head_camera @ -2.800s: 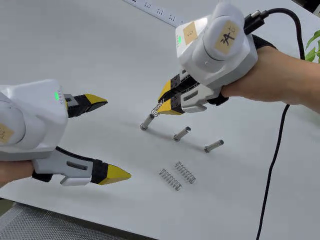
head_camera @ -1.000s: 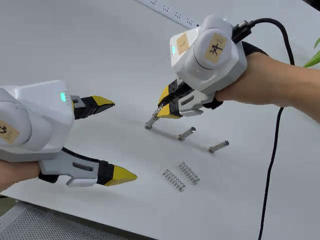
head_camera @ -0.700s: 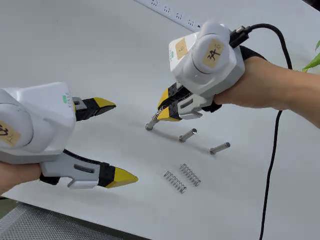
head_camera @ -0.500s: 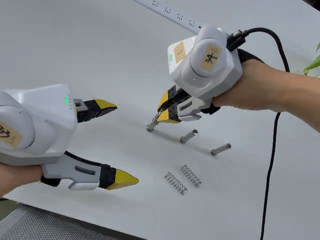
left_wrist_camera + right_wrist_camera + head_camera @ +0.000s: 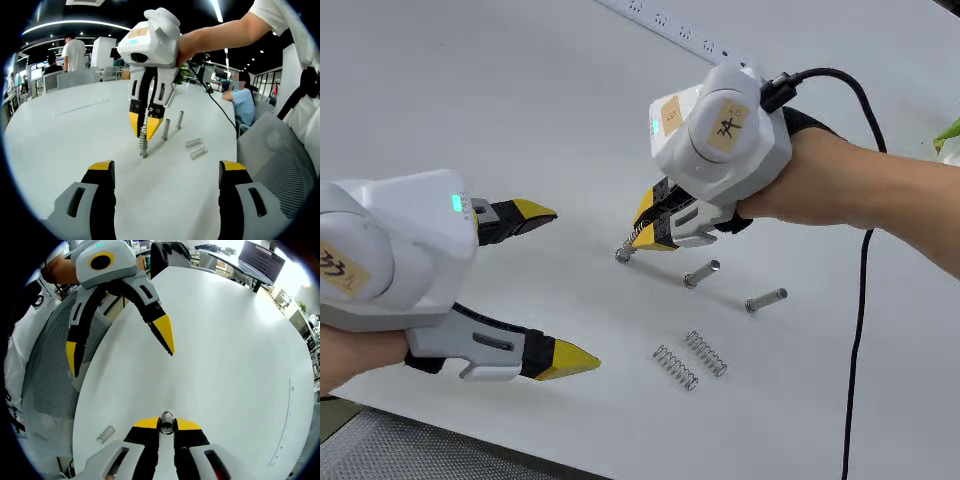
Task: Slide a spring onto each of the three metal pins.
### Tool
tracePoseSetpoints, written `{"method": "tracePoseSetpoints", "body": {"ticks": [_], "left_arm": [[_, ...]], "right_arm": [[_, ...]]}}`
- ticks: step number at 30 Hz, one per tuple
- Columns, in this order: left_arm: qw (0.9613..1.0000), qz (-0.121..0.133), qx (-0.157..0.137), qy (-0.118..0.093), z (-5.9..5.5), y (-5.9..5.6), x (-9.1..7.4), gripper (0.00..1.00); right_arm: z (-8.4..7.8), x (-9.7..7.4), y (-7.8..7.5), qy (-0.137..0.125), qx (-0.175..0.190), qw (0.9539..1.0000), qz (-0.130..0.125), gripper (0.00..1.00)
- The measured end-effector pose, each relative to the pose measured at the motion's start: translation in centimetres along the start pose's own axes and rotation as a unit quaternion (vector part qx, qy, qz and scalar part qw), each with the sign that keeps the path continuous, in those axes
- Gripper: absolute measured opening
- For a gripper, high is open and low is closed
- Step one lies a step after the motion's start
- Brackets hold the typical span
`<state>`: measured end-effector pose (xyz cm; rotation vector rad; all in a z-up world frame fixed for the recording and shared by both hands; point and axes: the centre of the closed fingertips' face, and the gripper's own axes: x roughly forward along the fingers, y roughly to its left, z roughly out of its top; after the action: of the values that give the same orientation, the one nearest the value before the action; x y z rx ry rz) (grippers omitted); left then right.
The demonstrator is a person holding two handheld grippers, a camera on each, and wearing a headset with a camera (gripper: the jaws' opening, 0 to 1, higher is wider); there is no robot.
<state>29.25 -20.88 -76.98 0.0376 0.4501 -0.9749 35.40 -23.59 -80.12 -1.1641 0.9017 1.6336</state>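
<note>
Spring point(image 5: 632, 240) half hidden between fingers point(image 5: 647, 209) (coil count unreadable), power strip point(image 5: 685, 32) cut off at top edge

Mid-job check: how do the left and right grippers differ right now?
The right gripper is shut on a spring; the left gripper is open and holds nothing. The right gripper points down over the end pin, with the spring on that pin's top; the left gripper hovers apart from it, aimed toward it. Both have white bodies and yellow-tipped black jaws.
</note>
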Motion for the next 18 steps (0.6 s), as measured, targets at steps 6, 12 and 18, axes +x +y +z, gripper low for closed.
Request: {"method": "tracePoseSetpoints", "body": {"ticks": [6,12,18], "left_arm": [[1.0000,0.001,-0.001,0.000,0.0,0.0,0.0,0.84],[1.0000,0.001,-0.003,-0.001,-0.1,0.0,0.1,0.84],[1.0000,0.000,-0.004,-0.002,0.0,0.0,0.1,0.83]], "right_arm": [[-0.4,0.7,-0.2,0.007,-0.007,1.0000,-0.001,0.06],[-0.6,1.2,-0.1,0.010,-0.007,0.9999,0.000,0.07],[-0.6,1.7,0.0,0.011,-0.007,0.9999,-0.001,0.07]]}}
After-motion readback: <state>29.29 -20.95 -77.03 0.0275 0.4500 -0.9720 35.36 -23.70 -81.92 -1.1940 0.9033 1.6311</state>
